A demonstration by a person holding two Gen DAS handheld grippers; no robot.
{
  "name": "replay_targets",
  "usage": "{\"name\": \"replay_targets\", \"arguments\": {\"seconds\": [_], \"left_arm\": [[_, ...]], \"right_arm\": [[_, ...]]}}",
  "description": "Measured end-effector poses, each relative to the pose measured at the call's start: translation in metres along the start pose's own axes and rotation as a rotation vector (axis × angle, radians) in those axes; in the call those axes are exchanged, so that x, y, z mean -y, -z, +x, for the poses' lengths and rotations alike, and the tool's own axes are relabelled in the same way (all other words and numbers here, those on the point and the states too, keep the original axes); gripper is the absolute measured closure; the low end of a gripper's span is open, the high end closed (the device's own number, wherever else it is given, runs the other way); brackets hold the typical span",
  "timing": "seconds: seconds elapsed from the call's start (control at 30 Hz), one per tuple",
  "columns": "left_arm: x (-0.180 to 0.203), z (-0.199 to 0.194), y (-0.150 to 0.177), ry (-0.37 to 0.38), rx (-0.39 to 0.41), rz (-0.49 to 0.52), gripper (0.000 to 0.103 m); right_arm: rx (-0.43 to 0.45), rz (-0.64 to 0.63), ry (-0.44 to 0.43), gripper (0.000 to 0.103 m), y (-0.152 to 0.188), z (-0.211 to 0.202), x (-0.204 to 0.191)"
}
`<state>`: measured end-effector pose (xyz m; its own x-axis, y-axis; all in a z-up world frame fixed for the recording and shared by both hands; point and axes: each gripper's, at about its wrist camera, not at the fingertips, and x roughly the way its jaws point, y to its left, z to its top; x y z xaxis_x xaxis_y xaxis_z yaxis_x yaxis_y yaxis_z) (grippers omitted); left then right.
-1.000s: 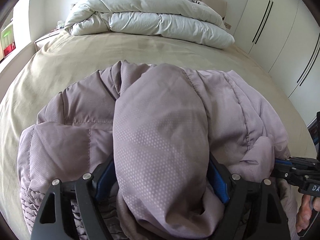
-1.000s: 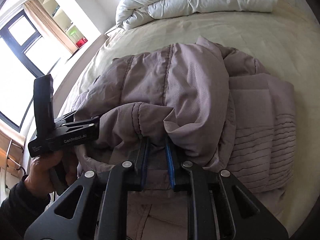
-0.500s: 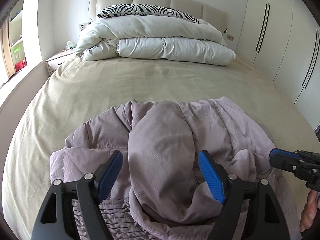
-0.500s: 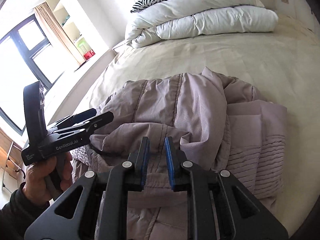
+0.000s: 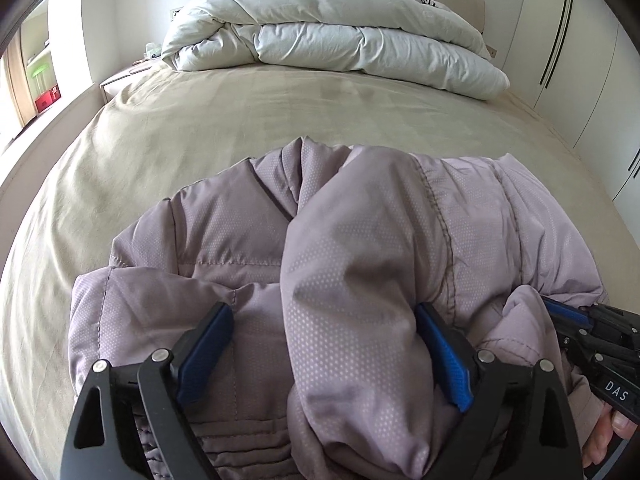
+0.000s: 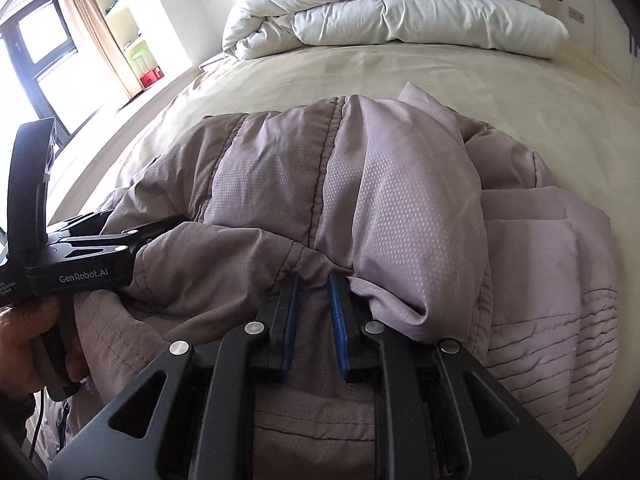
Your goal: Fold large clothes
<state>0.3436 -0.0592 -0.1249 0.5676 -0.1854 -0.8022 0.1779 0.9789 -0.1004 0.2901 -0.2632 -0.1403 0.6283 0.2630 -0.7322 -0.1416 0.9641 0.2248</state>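
Folding the puffy lilac jacket [image 5: 360, 264] is the step I am in, and by the look of it the bundle is already doubled over itself near the foot of the bed [image 5: 200, 128], one sleeve [image 5: 360, 320] rolled up the middle. My left gripper [image 5: 324, 354] straddles that sleeve, its jaws opening and standing wide; the right-hand blue pad sits against the cloth while the other stands clear, so I judge nothing is pinched there. My right gripper [image 6: 314, 320] has its jaws nearly together at a puckered seam of the jacket, and fabric shows in the narrow gap, though I cannot tell for certain that the pads bite it. Next, I judge, I need to free the left side fully, then press or tuck the loose sleeve so the thick padding does not spring back. The jacket's ribbed hem [image 6: 552, 344] lies toward the near edge of the bed, so pulling toward me risks dragging it off. Ahead there is plenty of bare sheet before the folded white duvet [image 5: 340, 44] at the headboard; wardrobe doors [image 5: 560, 40] stand beyond the right side, well apart.
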Motion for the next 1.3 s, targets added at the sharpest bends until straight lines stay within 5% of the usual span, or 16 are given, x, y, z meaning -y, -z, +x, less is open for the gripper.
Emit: {"name": "replay_targets", "arguments": {"seconds": [0.2, 0.37, 0.53, 0.73, 0.8, 0.83, 0.87, 0.9, 1.0, 1.3], "left_arm": [[0.018, -0.079, 0.023, -0.006, 0.164, 0.008, 0.019], [0.039, -0.049, 0.042, -0.050, 0.068, 0.114, 0.019], [0.021, -0.040, 0.045, 0.014, 0.043, 0.040, 0.017], [0.010, -0.123, 0.066, 0.108, 0.184, -0.008, 0.018], [0.002, -0.156, 0.081, 0.156, 0.220, -0.030, 0.009], [-0.003, -0.173, 0.092, 0.174, 0.240, -0.042, 0.007], [-0.007, -0.190, 0.104, 0.182, 0.259, -0.049, 0.002], [-0.011, -0.205, 0.116, 0.193, 0.273, -0.051, 0.000], [-0.024, -0.244, 0.157, 0.216, 0.287, -0.062, 0.000], [-0.073, -0.279, 0.291, 0.248, 0.068, -0.201, 0.000]], "right_arm": [[0.152, 0.021, -0.001, 0.087, 0.007, -0.076, -0.015], [-0.016, -0.014, 0.028, 0.087, 0.030, -0.033, -0.019], [0.023, 0.032, -0.012, 0.087, 0.036, -0.047, -0.013], [0.360, 0.009, -0.072, 0.087, 0.052, -0.169, -0.025], [0.447, -0.004, -0.084, 0.077, 0.066, -0.211, -0.032], [0.471, -0.012, -0.078, 0.051, 0.074, -0.228, -0.035], [0.486, -0.011, -0.072, 0.011, 0.083, -0.243, -0.039], [0.520, 0.000, -0.069, 0.001, 0.094, -0.259, -0.042], [0.643, 0.014, -0.100, 0.000, 0.132, -0.303, -0.049], [0.354, -0.038, -0.101, 0.000, 0.243, -0.346, -0.063]]}}
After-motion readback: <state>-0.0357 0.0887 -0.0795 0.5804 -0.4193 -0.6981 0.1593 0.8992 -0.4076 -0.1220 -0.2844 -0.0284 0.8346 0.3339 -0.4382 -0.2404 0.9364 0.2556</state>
